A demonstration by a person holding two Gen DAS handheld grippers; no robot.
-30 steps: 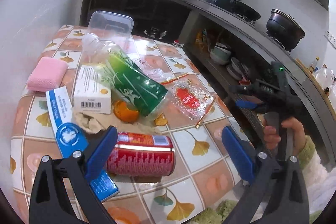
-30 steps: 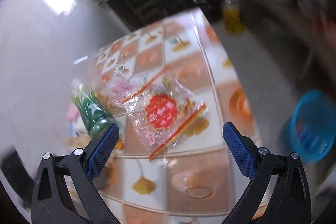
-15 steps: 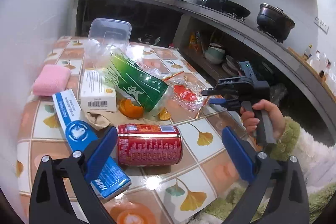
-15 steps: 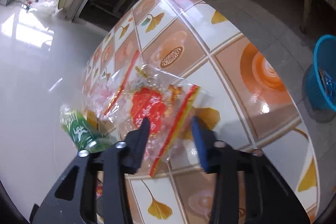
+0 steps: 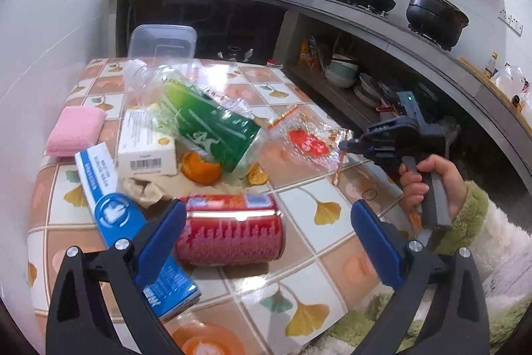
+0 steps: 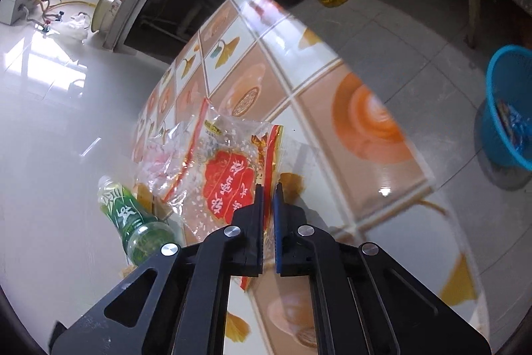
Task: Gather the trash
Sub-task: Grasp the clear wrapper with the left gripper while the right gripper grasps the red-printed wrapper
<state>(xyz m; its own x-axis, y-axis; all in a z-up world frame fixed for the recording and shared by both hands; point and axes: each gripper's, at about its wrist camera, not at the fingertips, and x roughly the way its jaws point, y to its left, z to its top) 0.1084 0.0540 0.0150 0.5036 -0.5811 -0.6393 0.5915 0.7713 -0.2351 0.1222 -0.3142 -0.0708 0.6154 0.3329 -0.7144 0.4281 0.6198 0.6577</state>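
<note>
Your left gripper (image 5: 266,238) is hovering spread wide, red soda can (image 5: 229,230) lying between its fingers | your right gripper (image 6: 268,188) is pinching the clear red-printed plastic wrapper (image 6: 226,178) on the tiled table (image 6: 365,128), right of the green bottle (image 6: 133,215).

Bright window daylight, glare on glossy table (image 6: 375,122) tiles, strong fisheye edge warping.

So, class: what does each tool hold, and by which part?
The right tool pinches the clear snack wrapper by its red-gold edge; the left tool holds nothing.
</note>
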